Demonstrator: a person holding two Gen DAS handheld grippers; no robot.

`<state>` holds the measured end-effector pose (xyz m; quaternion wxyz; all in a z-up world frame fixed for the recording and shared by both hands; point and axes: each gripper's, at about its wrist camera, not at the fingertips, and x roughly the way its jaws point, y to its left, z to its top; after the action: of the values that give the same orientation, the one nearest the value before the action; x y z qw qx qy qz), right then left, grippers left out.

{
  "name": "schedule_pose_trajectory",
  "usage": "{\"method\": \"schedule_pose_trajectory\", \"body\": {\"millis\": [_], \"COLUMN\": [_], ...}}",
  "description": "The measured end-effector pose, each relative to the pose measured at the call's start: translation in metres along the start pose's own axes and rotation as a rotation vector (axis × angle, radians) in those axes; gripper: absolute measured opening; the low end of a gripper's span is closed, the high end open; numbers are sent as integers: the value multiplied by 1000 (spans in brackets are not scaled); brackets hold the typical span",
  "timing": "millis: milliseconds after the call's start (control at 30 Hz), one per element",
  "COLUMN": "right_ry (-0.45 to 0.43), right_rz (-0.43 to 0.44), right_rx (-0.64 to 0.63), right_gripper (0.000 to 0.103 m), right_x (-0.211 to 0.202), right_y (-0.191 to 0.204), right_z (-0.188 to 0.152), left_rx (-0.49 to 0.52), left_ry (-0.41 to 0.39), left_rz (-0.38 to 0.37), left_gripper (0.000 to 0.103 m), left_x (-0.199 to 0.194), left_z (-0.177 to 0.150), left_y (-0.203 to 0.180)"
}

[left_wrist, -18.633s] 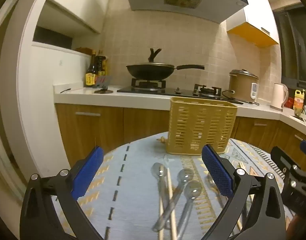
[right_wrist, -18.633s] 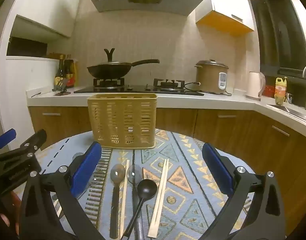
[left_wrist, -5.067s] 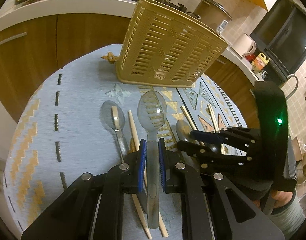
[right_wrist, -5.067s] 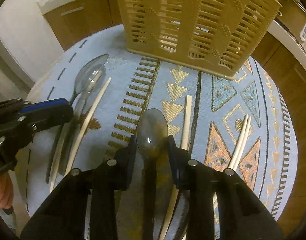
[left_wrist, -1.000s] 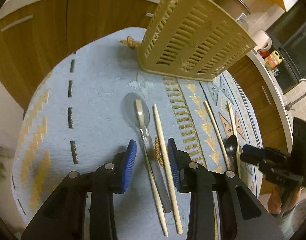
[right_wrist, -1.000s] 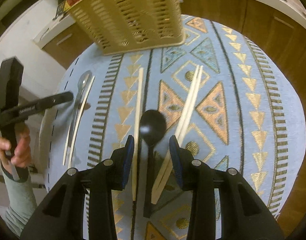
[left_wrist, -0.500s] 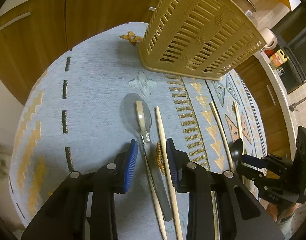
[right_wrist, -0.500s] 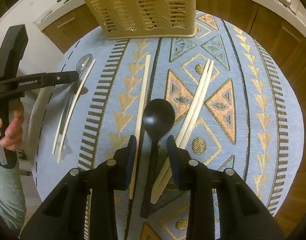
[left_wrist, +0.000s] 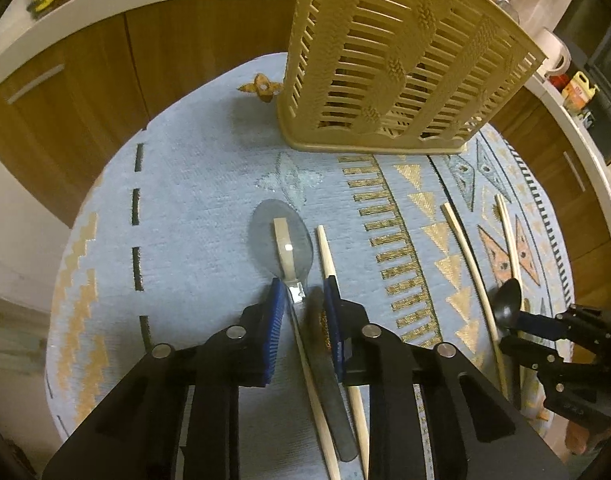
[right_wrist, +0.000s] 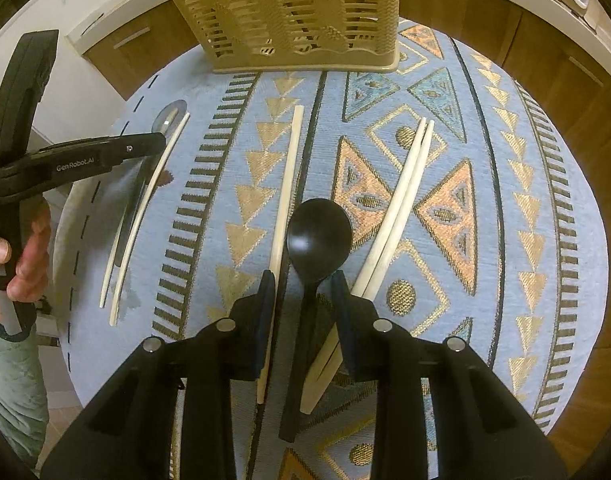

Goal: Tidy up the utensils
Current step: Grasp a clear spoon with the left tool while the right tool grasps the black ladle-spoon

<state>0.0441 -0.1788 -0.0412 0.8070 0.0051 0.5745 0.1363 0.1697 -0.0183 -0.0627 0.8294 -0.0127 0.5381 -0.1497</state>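
A clear plastic spoon (left_wrist: 283,240) lies on the patterned tablecloth with a chopstick (left_wrist: 281,246) across its bowl and another chopstick (left_wrist: 325,254) beside it. My left gripper (left_wrist: 304,296) is open, low over the table, its jaws either side of the spoon's neck. A black spoon (right_wrist: 319,236) lies in the right wrist view with a single chopstick (right_wrist: 285,188) on its left and a chopstick pair (right_wrist: 401,196) on its right. My right gripper (right_wrist: 303,292) is open, its jaws astride the black spoon's handle. The tan slotted utensil basket (left_wrist: 401,64) stands at the table's far side (right_wrist: 289,12).
The round table (right_wrist: 545,200) ends close on all sides, with wooden kitchen cabinets (left_wrist: 105,64) and a white counter behind. The left gripper and the hand holding it (right_wrist: 65,164) show at the left of the right wrist view. A kettle and bottle (left_wrist: 573,80) stand on the counter.
Both grippers have come lower and closer to the table. The left jaws now flank the clear spoon's neck and the right jaws flank the black spoon's handle. Nothing has been lifted.
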Motion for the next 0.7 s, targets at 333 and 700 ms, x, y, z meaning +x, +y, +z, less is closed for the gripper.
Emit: {"method": "schedule_pose_trajectory", "body": {"millis": [333,700], "right_ry": [9,-52], "right_rz": [-17,31], "right_rx": [-24,2], "right_gripper": [7,5], "right_x": [3,-12], "right_y": [6,-1], "right_z": [3,-7], "left_rx": [-3,-30], "left_ry": [-5,-47], "left_rz": [1,-101], "left_gripper": [10,1], "left_x": [-1,-14], "left_z": [-2,-5], "left_y": [3,14]}}
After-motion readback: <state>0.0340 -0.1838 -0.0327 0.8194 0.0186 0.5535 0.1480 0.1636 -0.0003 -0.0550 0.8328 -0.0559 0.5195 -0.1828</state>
